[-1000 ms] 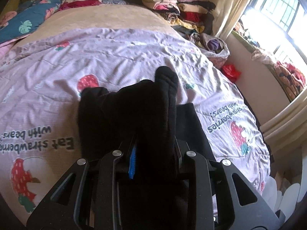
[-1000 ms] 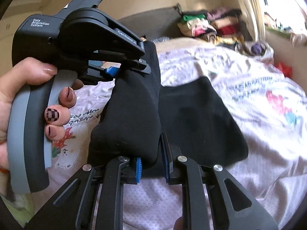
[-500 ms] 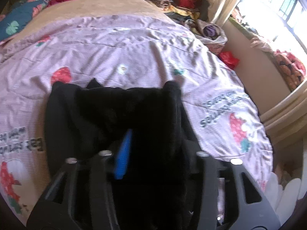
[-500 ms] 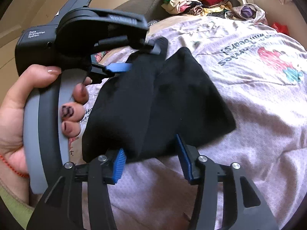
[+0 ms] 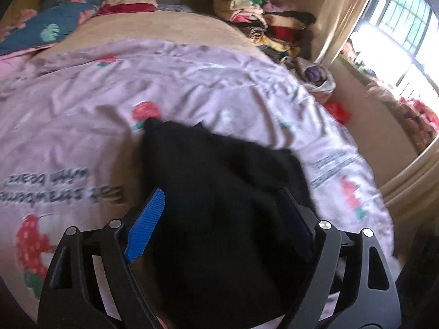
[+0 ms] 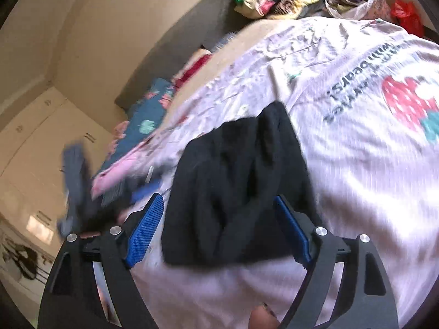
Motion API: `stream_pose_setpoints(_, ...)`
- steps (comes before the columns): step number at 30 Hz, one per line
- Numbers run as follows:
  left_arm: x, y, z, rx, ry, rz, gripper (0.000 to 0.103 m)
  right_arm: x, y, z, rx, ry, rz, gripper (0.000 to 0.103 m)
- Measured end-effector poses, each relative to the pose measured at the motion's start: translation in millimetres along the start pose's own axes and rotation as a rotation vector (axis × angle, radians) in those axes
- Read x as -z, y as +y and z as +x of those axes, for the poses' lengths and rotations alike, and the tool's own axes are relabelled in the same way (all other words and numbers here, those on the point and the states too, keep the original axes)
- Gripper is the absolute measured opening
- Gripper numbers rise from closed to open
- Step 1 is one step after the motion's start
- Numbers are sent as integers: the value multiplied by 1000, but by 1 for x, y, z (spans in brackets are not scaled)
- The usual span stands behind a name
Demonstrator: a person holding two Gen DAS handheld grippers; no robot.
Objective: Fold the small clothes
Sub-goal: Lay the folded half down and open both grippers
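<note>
Lying bunched on the lilac strawberry-print quilt [image 6: 356,164], the small black knit garment [image 6: 236,192] sits between both spread-apart claws, left claw [image 5: 219,224] and right claw [image 6: 219,227]. Released unevenly, its loose layers could slump apart, and closing again might snag quilt fabric beneath.

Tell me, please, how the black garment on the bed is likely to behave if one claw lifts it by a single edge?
Probably floppy: the black garment lies in soft folds on the pink bedsheet, so it would likely drape and unfold. It looks thin and seems light. The knit looks matte, so the ribbed blue pads should hold it without slipping.
</note>
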State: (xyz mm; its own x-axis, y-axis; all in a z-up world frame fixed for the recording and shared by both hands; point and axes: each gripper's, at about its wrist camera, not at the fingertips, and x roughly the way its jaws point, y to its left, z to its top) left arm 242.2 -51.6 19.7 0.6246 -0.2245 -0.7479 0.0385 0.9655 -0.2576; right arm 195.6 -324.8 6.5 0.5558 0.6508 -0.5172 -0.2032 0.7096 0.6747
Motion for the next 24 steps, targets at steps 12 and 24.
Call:
stream_pose_setpoints(12,31,22,0,-74,-11,51,76,-46,7,82,172,222,-54,49)
stream_pose_setpoints(24,29,19,-3,-26,8,23,79,-86,42,58,124,92,-345,12)
